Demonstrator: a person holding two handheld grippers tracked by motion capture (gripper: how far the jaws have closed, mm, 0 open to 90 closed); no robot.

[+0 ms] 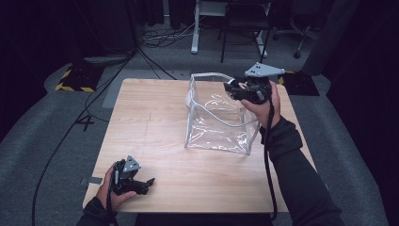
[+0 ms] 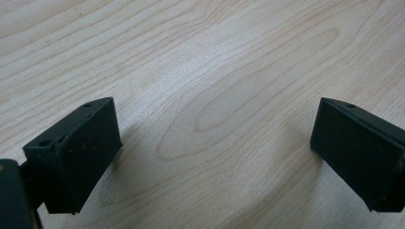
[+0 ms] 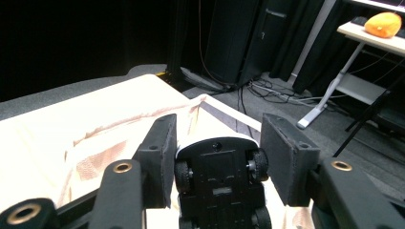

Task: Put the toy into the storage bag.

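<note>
My right gripper [image 1: 234, 89] [image 3: 217, 143] is shut on a small black toy car [image 3: 219, 186]. The car lies underside up, and its wheels sit between the two pads. The gripper hovers over the far right rim of a clear plastic bag [image 1: 219, 117] with white edging, which stands open on the wooden table [image 1: 155, 122]. In the right gripper view, the bag's white rim [image 3: 224, 107] lies just beyond the car. My left gripper [image 1: 147, 182] [image 2: 215, 143] rests at the table's front left corner. Its jaws are wide open over bare wood [image 2: 215, 62], with nothing between them.
Grey carpet surrounds the table. Cables [image 1: 164, 40], a white desk leg [image 1: 194, 28] and a black chair [image 1: 244, 28] stand beyond the far edge. An orange object [image 3: 382, 24] lies on a desk farther off. The table's left half is bare wood.
</note>
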